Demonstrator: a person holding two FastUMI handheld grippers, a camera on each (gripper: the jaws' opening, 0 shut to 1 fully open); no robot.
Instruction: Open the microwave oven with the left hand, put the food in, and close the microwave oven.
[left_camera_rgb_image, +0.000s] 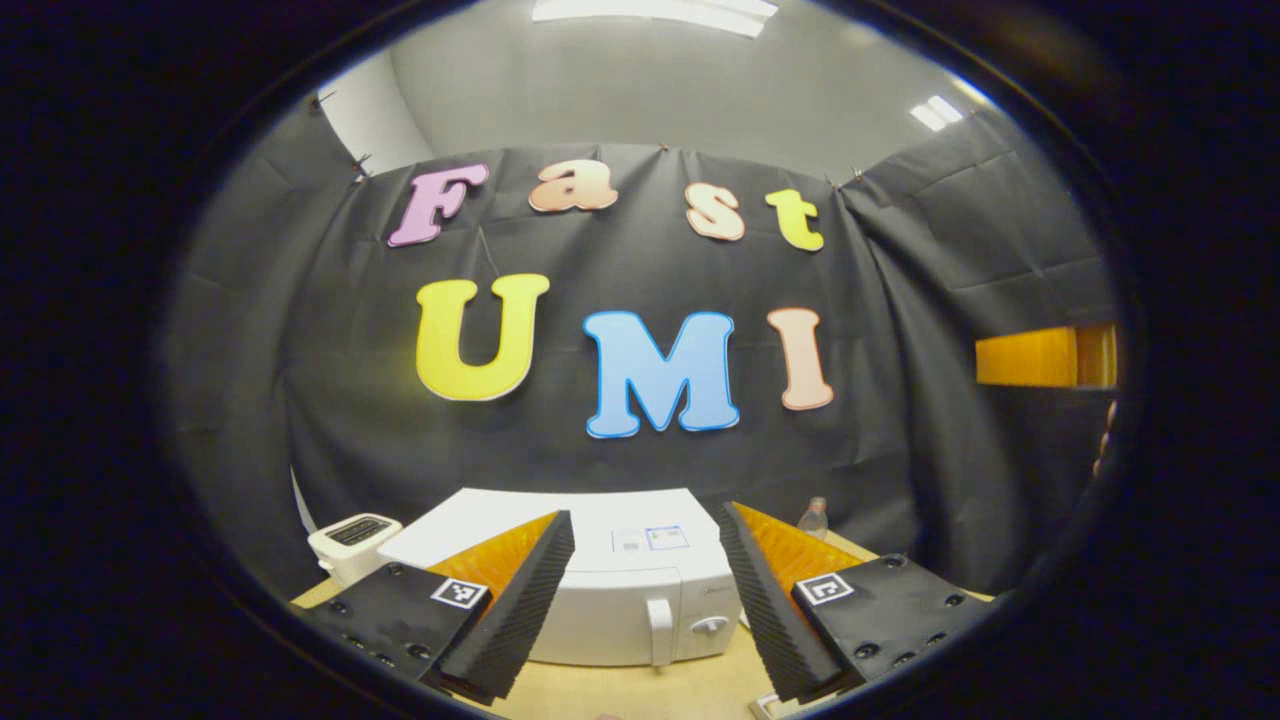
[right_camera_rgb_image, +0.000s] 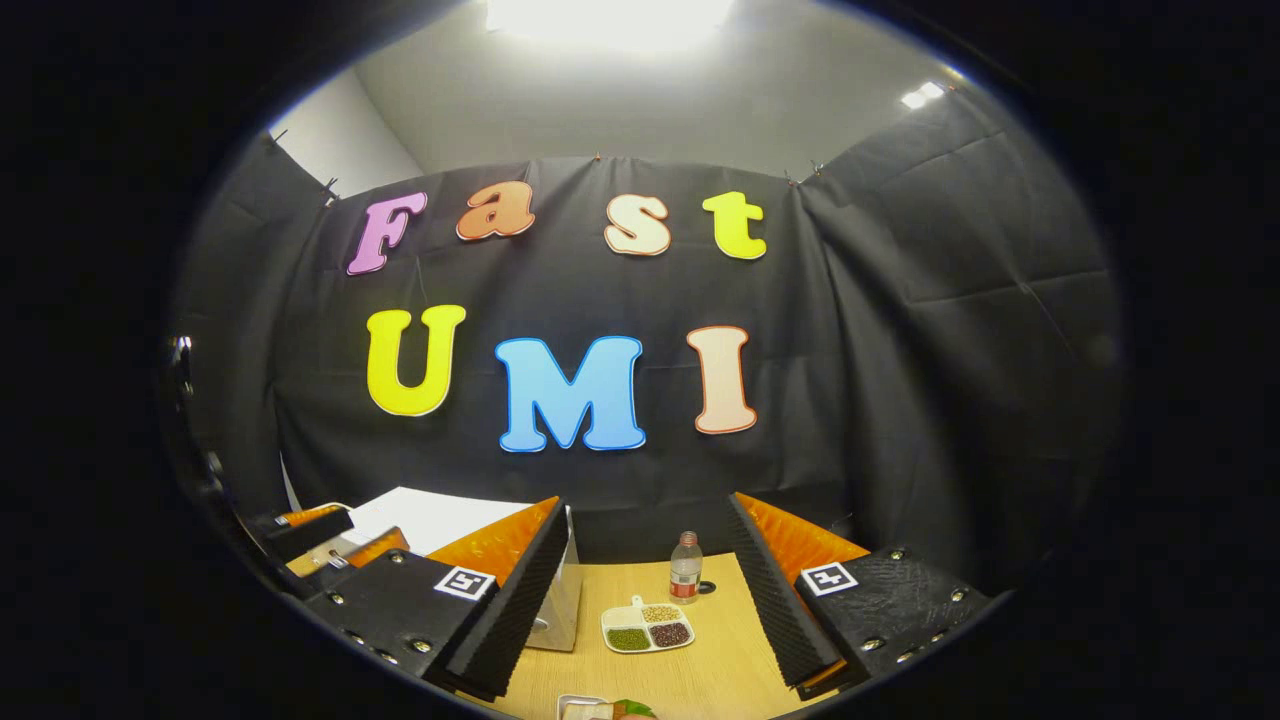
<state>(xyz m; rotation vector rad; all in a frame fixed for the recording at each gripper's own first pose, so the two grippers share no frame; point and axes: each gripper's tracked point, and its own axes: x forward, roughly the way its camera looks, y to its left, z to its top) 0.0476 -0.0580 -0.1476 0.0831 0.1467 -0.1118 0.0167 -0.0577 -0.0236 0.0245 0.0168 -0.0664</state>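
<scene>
left gripper: ridged wedge-shaped jaws, flat plates with round screw heads, one square black-and-white tag per side | right gripper: same ridged wedge jaws, screwed textured plates, a square tag on each plate

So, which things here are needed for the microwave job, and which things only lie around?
Needed:
- microwave oven, door closed
- its handle
- food at the bottom edge, partly cut off
- left gripper, open
- right gripper, open

Lying about:
- toaster
- bottle
- divided dish of beans
</scene>
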